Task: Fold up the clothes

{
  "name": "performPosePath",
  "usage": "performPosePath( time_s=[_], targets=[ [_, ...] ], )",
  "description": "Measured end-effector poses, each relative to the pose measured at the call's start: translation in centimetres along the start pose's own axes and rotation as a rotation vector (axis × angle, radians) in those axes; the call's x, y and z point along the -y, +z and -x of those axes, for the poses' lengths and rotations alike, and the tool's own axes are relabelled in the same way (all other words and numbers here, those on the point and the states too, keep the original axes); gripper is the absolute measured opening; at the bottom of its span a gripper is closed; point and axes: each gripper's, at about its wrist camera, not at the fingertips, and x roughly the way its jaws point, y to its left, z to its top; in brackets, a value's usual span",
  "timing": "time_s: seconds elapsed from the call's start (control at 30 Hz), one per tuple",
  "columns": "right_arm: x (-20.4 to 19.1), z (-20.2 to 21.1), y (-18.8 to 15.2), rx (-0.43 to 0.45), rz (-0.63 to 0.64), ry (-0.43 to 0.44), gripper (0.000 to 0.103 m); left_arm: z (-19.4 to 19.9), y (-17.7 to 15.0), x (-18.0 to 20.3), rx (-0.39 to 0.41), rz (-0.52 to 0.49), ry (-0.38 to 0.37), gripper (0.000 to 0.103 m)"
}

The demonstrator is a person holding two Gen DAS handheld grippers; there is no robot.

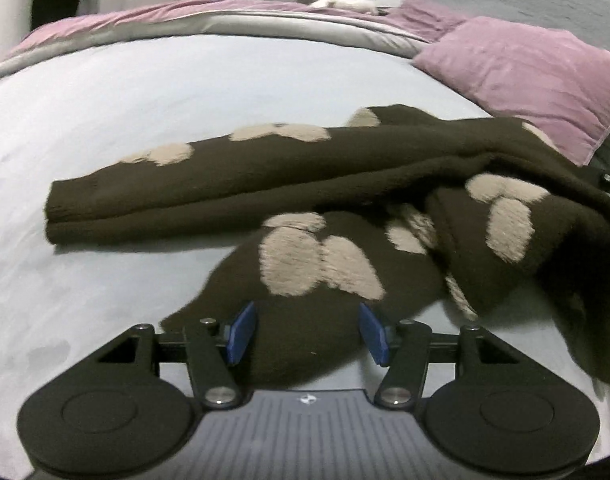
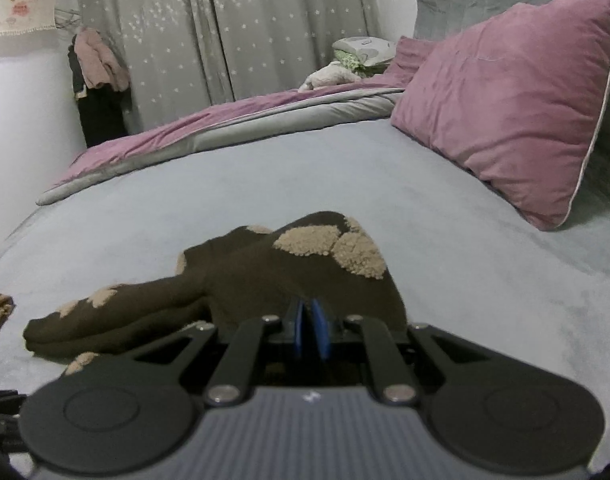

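- Left wrist view: your left tool point(image 1: 308, 334) stands spread, pads clear, over the dark brown fleece garment with beige patches point(image 1: 345, 208) bunched on the pale blue bed sheet point(image 1: 145, 92).
- Your right tool point(image 2: 309, 330) is pressed together, pinching a raised garment fold.
- Folding looks partway done; flattening and final folds remain.

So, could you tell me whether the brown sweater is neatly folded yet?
Not yet: the brown sweater lies bunched on the bed, one sleeve stretched out.
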Motion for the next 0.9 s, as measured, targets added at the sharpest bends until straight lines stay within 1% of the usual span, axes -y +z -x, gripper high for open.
performPosePath(
  time_s=[0.03, 0.07, 0.1, 0.13, 0.17, 0.2, 0.3, 0.37, 0.43, 0.47, 0.57, 0.63, 0.7, 0.87, 0.9],
  targets=[
    [0.0, 0.1, 0.0, 0.005, 0.001, 0.011, 0.014, 0.1, 0.1, -0.4, 0.0, 0.009, 0.006, 0.056],
    [-0.1, 0.2, 0.1, 0.012, 0.008, 0.01, 0.021, 0.1, 0.2, -0.5, -0.002, 0.015, 0.009, 0.057],
    [-0.2, 0.4, 0.1, 0.02, 0.016, 0.008, 0.036, -0.1, 0.3, -0.6, -0.005, 0.02, 0.012, 0.058],
    [-0.6, 0.6, 0.1, 0.029, 0.028, 0.005, 0.045, -0.2, 0.4, -0.7, -0.008, 0.024, 0.015, 0.059],
    [-1.0, 0.8, 0.1, 0.038, 0.04, 0.001, 0.057, -0.3, 0.5, -0.8, -0.011, 0.029, 0.017, 0.06],
    [-1.3, 1.2, 0.0, 0.052, 0.054, 0.002, 0.059, -0.5, 0.6, -0.9, -0.013, 0.034, 0.02, 0.062],
    [-3.5, 1.8, 0.2, 0.086, 0.125, 0.01, 0.059, -0.7, 0.8, -1.0, -0.014, 0.044, 0.023, 0.063],
    [-5.3, 2.0, 0.3, 0.106, 0.179, 0.021, 0.063, -0.8, 0.9, -1.1, -0.01, 0.051, 0.021, 0.063],
    [-7.3, 1.7, 0.1, 0.112, 0.236, 0.052, 0.068, -0.8, 0.9, -1.3, -0.007, 0.061, 0.011, 0.063],
    [-8.4, 1.5, -0.1, 0.108, 0.263, 0.07, 0.07, -0.8, 1.0, -1.4, -0.007, 0.067, 0.005, 0.063],
    [-11.3, 0.2, -0.8, 0.065, 0.328, 0.139, 0.07, -0.8, 1.1, -2.0, -0.004, 0.084, -0.01, 0.064],
    [-13.2, -0.6, -1.5, 0.039, 0.386, 0.167, 0.07, -0.7, 1.4, -2.4, -0.004, 0.097, -0.018, 0.064],
    [-14.8, -1.4, -2.2, 0.02, 0.44, 0.174, 0.07, -1.0, 1.7, -2.8, -0.003, 0.105, -0.025, 0.065],
    [-17.9, -3.9, -3.5, -0.007, 0.578, 0.132, 0.07, -2.1, 2.0, -3.7, -0.033, 0.147, -0.064, 0.065],
    [-18.5, -4.4, -3.8, -0.017, 0.632, 0.119, 0.071, -2.2, 2.0, -3.7, -0.033, 0.144, -0.069, 0.066]
  ],
)
